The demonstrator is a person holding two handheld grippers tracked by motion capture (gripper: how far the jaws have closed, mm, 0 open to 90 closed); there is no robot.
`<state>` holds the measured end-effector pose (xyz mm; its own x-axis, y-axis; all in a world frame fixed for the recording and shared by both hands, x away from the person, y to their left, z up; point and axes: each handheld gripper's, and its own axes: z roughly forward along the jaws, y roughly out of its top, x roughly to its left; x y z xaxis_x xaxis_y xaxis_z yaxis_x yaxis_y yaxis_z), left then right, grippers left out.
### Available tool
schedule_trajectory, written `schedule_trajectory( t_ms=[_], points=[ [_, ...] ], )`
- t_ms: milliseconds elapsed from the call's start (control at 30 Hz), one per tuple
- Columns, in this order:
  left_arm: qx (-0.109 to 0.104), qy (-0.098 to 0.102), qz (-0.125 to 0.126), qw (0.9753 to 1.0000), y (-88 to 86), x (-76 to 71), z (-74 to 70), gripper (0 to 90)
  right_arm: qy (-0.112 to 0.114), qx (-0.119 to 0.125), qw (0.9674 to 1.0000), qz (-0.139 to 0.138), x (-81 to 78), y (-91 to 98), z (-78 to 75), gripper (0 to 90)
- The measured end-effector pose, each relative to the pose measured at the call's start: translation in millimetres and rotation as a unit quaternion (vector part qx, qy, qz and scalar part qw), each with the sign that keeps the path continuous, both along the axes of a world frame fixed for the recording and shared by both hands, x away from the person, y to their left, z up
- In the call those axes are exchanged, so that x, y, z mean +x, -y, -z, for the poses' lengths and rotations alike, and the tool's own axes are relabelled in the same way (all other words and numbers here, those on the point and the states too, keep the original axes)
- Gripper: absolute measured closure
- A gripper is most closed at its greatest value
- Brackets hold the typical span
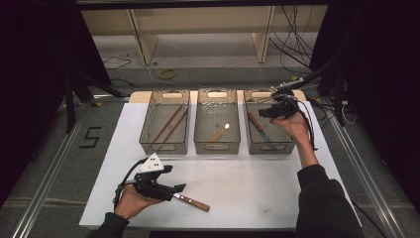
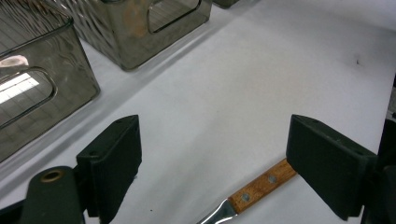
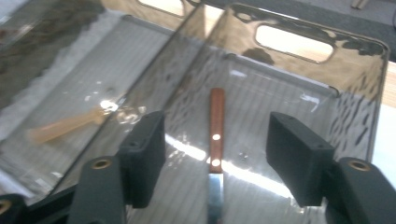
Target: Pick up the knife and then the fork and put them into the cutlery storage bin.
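— At the near edge of the white table [image 1: 247, 193], what do you count?

— One knife [image 1: 192, 202] with a wooden handle, lying flat on the bare surface. The left gripper [image 1: 174, 191] is low beside it, jaws spread wide and holding nothing. In the high view its tips sit right at the blade end. The left gripper view shows more: two rivets in the handle [image 2: 261, 185], and the handle running from between the jaws out behind the right-hand one, with the steel starting at the bottom edge.

— And farther back?

— Three clear bins in a row. The left bin [image 1: 165, 122] holds two long brown sticks [image 1: 171, 125], side by side and slanted. The middle bin [image 1: 217, 121] holds one pale piece [image 1: 219, 133] with a bright glint at its upper end; I cannot tell what it is. The right bin [image 1: 267, 122] holds a second knife [image 1: 259, 127], so two knives in all.

— Where is the other tool?

— The right gripper [image 1: 273, 112] hangs over the right bin, jaws apart, empty. From above, the hand covers part of that bin. The right gripper view looks straight down between its jaws at the second knife: wooden handle [image 3: 216, 126] pointing away, two bright rivets, blade toward the bottom edge. That view also catches the pale piece [image 3: 65, 126] in the neighbouring bin, blurred through the rippled wall.

— Anything beyond the bins?

— Cables on the floor and a small yellow ring [image 1: 167, 73] there.
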<state>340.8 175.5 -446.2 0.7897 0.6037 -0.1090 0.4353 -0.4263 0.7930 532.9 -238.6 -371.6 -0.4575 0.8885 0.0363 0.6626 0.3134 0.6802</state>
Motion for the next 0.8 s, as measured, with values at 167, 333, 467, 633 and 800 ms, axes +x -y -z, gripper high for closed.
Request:
schedule_trajectory(
  t_ms=[167,333,467,633,800],
  points=[
    [0.013,-0.004,0.007,0.9999,-0.6,1.2,-1.5,17.8,0.012,0.019,0.9994,-0.024,-19.3,-0.4,-6.9,34.0],
    [0.028,-0.012,0.015,0.9994,0.0,2.5,-2.1,17.6,0.016,0.038,0.9977,-0.054,-42.6,-1.1,-13.0,32.0],
    [0.044,-0.013,0.024,0.9987,1.1,3.6,-3.3,17.7,0.029,0.053,0.9955,-0.073,-63.0,-2.2,-15.9,31.7],
    [0.059,-0.018,0.036,0.9974,2.4,4.8,-4.8,17.8,0.038,0.063,0.9933,-0.089,-87.1,-3.4,-14.3,30.4],
    [0.073,-0.024,0.047,0.9959,5.0,6.9,-4.1,18.0,0.047,0.076,0.9908,-0.102,-112.0,-4.9,-9.0,28.9]
  ],
)
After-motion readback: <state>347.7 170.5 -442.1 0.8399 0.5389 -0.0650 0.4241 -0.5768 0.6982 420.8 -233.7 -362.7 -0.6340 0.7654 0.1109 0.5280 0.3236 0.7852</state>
